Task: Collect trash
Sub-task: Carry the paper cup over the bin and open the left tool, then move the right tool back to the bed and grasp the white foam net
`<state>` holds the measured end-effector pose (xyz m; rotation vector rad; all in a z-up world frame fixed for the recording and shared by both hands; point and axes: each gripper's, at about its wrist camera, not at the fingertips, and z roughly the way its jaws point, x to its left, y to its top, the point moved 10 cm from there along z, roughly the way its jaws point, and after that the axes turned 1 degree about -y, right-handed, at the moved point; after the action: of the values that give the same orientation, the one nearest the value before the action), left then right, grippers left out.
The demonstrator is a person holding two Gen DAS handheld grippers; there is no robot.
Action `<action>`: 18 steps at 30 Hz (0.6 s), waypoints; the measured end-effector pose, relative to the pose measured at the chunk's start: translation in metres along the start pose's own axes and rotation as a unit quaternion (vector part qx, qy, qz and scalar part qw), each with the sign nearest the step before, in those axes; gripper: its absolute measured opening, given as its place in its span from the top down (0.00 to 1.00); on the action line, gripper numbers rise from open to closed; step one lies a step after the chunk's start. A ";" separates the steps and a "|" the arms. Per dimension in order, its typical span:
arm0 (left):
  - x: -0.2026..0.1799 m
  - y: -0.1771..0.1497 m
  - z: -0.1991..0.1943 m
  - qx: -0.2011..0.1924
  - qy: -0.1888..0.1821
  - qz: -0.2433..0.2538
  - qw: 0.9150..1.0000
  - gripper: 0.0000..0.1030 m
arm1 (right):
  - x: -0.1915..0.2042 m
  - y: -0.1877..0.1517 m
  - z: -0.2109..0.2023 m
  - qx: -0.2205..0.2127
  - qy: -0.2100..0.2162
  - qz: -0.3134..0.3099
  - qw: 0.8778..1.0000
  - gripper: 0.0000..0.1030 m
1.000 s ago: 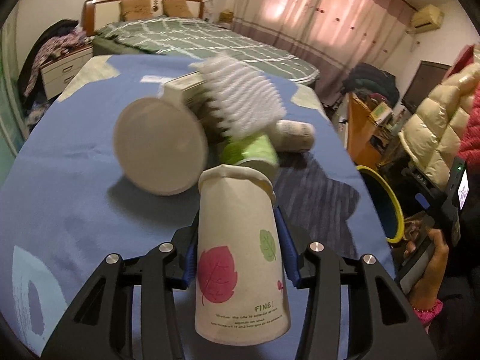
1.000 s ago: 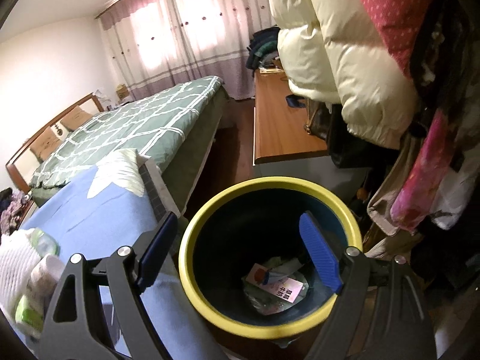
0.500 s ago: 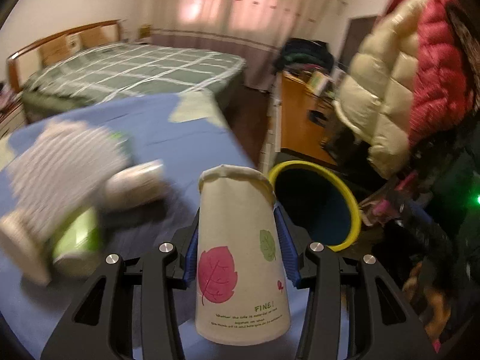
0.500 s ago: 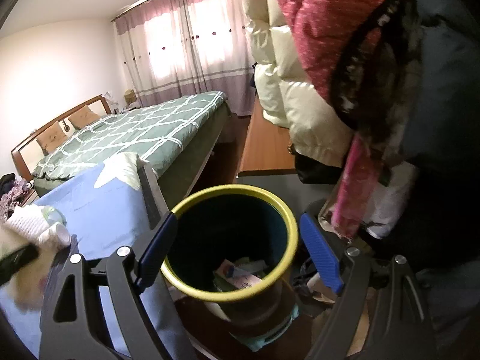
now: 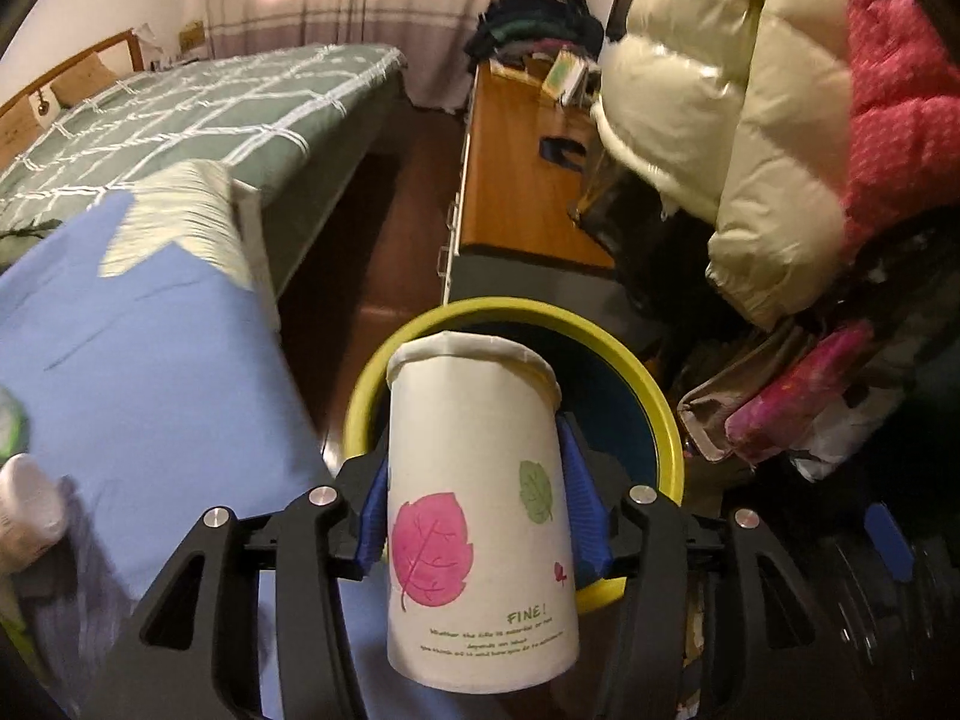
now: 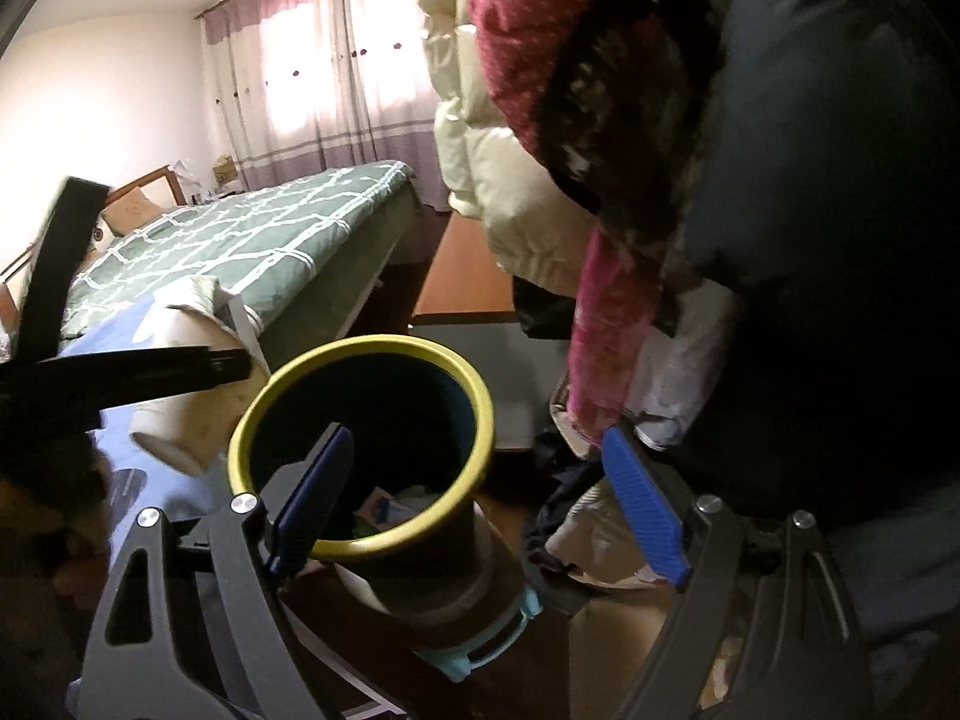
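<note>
Beside the green-quilted bed (image 5: 180, 114), whose headboard end runs out of view, hang puffy coats (image 5: 738, 138) that hide the wall behind them. Below them stands the yellow-rimmed bin (image 6: 366, 444); its dark inside shows only a few scraps at the bottom, too dim to name. The blue-covered counter (image 5: 138, 372) is cut off at the left edge, where blurred trash barely shows. The left hand-held gripper (image 5: 474, 504) holds the leaf-printed paper cup (image 5: 474, 516) over the bin's near rim; its jaws have just been easing apart, the blue pads still at the cup's sides. The right hand-held gripper (image 6: 474, 504) stands wide and empty, framing the bin.
</note>
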<state>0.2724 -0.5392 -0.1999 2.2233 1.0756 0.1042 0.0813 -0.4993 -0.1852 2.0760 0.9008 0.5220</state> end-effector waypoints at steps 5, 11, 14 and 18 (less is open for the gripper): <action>-0.007 0.009 0.027 0.007 0.012 0.000 1.000 0.22 | -0.004 -0.003 0.003 0.005 -0.006 0.003 1.000 0.21; -0.001 0.018 0.002 -0.020 0.005 -0.014 1.000 0.18 | 0.001 -0.005 0.005 0.009 -0.004 -0.001 1.000 0.21; 0.015 0.016 -0.034 -0.052 0.014 -0.016 0.998 0.14 | 0.008 -0.006 0.007 0.013 0.005 -0.006 1.000 0.21; 0.050 -0.001 -0.092 -0.092 0.029 -0.033 0.995 0.09 | 0.027 -0.011 0.009 0.019 0.020 -0.019 0.999 0.19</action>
<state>0.2738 -0.4541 -0.1384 2.0293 1.1217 0.2317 0.0996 -0.4791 -0.1977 2.0841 0.9782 0.5317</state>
